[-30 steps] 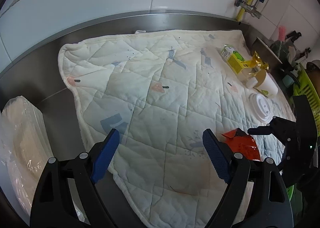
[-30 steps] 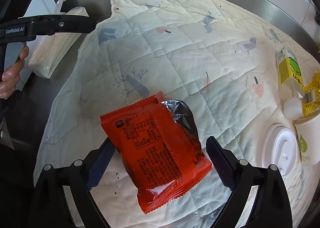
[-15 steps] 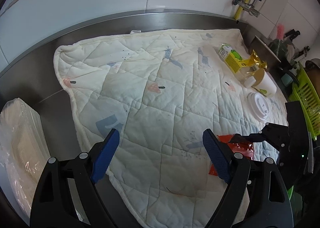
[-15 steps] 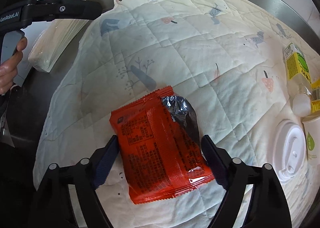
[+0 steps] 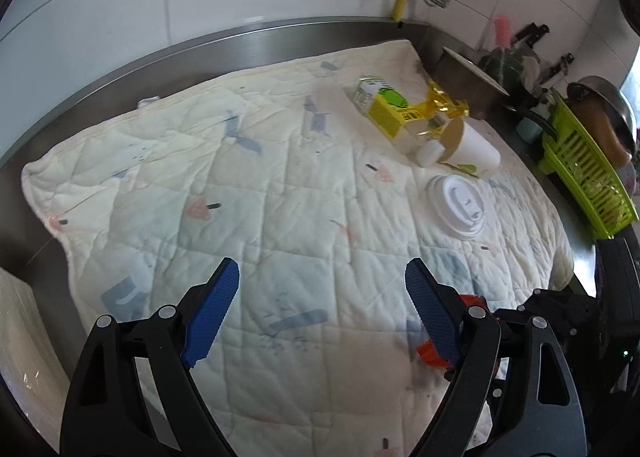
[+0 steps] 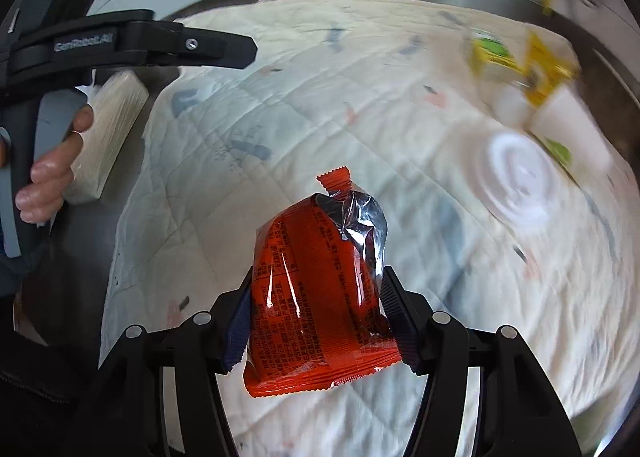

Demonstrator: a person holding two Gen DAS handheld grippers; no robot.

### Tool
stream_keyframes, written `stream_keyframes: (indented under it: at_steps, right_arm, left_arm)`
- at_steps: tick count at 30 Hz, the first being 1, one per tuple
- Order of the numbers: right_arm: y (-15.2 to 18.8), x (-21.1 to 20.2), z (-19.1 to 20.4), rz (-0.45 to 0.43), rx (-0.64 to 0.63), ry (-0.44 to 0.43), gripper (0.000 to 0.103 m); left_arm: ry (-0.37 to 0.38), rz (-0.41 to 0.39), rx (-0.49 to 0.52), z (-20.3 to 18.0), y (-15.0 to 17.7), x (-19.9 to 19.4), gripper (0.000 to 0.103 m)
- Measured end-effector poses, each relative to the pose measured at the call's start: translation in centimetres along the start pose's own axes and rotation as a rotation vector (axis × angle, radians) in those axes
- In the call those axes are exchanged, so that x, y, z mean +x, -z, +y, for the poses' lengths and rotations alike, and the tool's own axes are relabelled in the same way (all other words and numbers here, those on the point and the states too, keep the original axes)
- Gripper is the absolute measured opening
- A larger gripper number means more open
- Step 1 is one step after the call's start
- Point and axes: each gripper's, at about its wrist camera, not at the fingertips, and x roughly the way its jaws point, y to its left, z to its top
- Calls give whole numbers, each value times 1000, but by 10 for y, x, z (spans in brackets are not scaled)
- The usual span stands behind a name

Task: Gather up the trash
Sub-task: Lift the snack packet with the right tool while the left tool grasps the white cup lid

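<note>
My right gripper (image 6: 320, 317) is shut on an orange-red snack wrapper (image 6: 316, 293) with a torn silver top and holds it lifted above the quilted white mat (image 6: 304, 129). A corner of the wrapper (image 5: 430, 355) shows behind my left gripper's right finger. My left gripper (image 5: 322, 309) is open and empty above the mat's near part. More trash lies at the mat's far right: a yellow-green drink carton (image 5: 380, 105), a gold foil wrapper (image 5: 440, 107), a tipped paper cup (image 5: 472, 145) and a white cup lid (image 5: 458, 203).
The mat (image 5: 248, 217) lies on a steel counter (image 5: 48, 125) against a white tiled wall. A plastic-wrapped stack (image 6: 108, 137) sits off the mat's left edge. A green basket (image 5: 580, 173) and kitchenware stand at the right. The left gripper's body (image 6: 132, 43) shows at upper left in the right wrist view.
My right gripper closed on the orange-red wrapper and lifted it off the mat. My left gripper swung toward the right, bringing the trash pile closer to centre.
</note>
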Motion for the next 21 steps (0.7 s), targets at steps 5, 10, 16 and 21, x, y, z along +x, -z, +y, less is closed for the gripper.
stream_keyframes:
  at_steps: [5, 10, 16, 21]
  right_arm:
    - [42, -36, -22, -64, 182, 100, 57]
    - [84, -64, -35, -115, 341, 175, 57]
    - [119, -92, -44, -157, 457, 237, 57]
    - [144, -105, -50, -187, 544, 264, 57]
  left_arm:
    - [107, 24, 103, -53, -11, 25, 84]
    - [148, 74, 217, -103, -17, 66, 92]
    - [150, 130, 283, -139, -29, 117, 92]
    - [140, 160, 293, -152, -39, 141, 96]
